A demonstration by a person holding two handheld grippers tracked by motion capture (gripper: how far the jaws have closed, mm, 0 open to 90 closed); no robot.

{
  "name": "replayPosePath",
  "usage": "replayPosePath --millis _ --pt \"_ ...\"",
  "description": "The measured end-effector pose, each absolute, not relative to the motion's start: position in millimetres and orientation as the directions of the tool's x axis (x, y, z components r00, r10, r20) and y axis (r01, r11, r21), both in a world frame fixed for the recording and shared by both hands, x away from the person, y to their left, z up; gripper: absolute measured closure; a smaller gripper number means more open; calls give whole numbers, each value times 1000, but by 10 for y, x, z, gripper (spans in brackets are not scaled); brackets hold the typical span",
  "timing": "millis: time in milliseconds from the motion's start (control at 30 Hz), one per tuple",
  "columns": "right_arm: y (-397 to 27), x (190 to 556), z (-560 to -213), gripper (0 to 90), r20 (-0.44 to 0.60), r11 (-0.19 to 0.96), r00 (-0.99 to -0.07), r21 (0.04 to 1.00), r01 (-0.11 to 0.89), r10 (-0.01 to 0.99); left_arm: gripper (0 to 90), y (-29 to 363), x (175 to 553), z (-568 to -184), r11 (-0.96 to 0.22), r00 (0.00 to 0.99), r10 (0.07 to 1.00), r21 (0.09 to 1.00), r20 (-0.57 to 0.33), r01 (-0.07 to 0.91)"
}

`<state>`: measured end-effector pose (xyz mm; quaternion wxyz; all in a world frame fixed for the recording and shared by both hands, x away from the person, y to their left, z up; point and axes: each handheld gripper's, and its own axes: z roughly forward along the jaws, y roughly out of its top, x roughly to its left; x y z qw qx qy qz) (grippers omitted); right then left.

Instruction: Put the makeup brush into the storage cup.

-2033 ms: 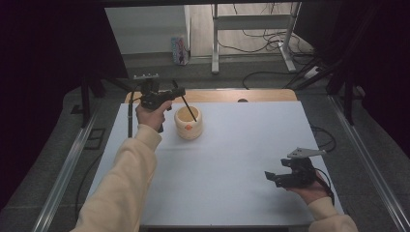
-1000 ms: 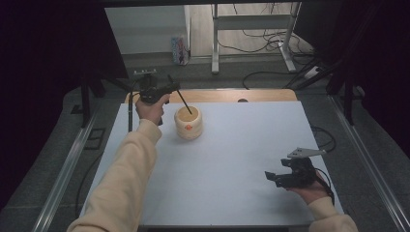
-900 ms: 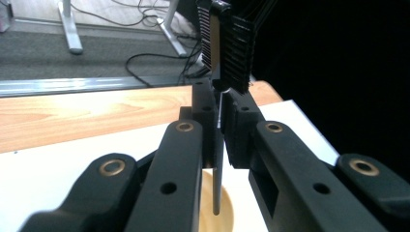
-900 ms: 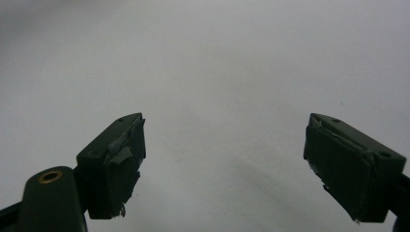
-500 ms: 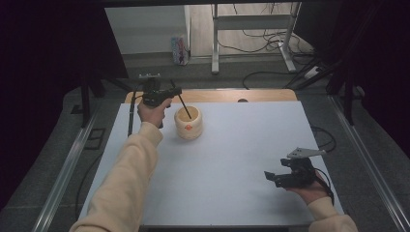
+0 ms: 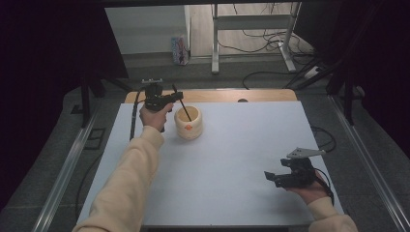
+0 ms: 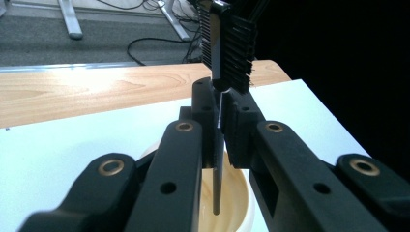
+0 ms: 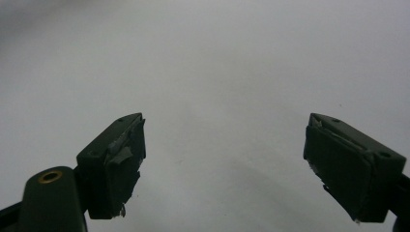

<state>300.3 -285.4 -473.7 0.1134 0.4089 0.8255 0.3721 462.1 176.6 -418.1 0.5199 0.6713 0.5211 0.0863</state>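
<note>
We are holding a thin black brush with a dark bristle head (image 7: 227, 43) in the left gripper (image 7: 220, 121), whose jaws are clamping tight on the flat handle just below the bristles. In the left gripper view the bristle head is rising above the jaws, while the handle's lower end is hanging down inside the round cream-coloured cup (image 7: 237, 203). From the high view, the brush (image 6: 183, 107) is slanting down into that cup (image 6: 188, 123), which is standing upright on the white table top (image 6: 232, 159) toward its far left part and is showing a small orange mark on its near wall. The left gripper (image 6: 162, 100) is hovering just beside the cup, to its left and slightly above its rim, with a cream sleeve (image 6: 130, 183) reaching in from the bottom edge.

The right gripper (image 6: 270, 176) is sitting well apart from the cup, low over the near right part of the table top. In the right gripper view its jaws are standing wide apart (image 8: 225, 159) with nothing between them, above the bare white surface (image 8: 222, 72).

Behind the white top a strip of light wood (image 6: 261, 95) is running along the far edge.
</note>
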Motion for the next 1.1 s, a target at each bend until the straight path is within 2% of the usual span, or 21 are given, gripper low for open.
replayPosePath --millis 700,733,767,833,867,1100 --pt "-2855 3003 -4738 148 116 388 -639 708 590 760 843 1695 4610 -4297 62 450 790 785 -416 617" --pt "-2854 3003 -4737 149 117 387 -639 708 590 760 789 1688 4606 -4294 61 448 799 795 -402 604" --pt "-2855 3003 -4737 148 116 388 -639 708 590 760 692 1677 4604 -4287 62 434 812 798 -389 600" --pt "-2855 3003 -4737 148 115 388 -639 708 589 760 429 1666 4609 -4272 65 406 828 785 -387 616" --pt "-2854 3003 -4737 148 116 388 -639 708 590 760 371 1671 4608 -4270 69 406 825 784 -393 618" --pt "-2846 3001 -4736 148 117 389 -642 708 589 758 224 1696 4577 -4239 68 431 804 783 -410 618"
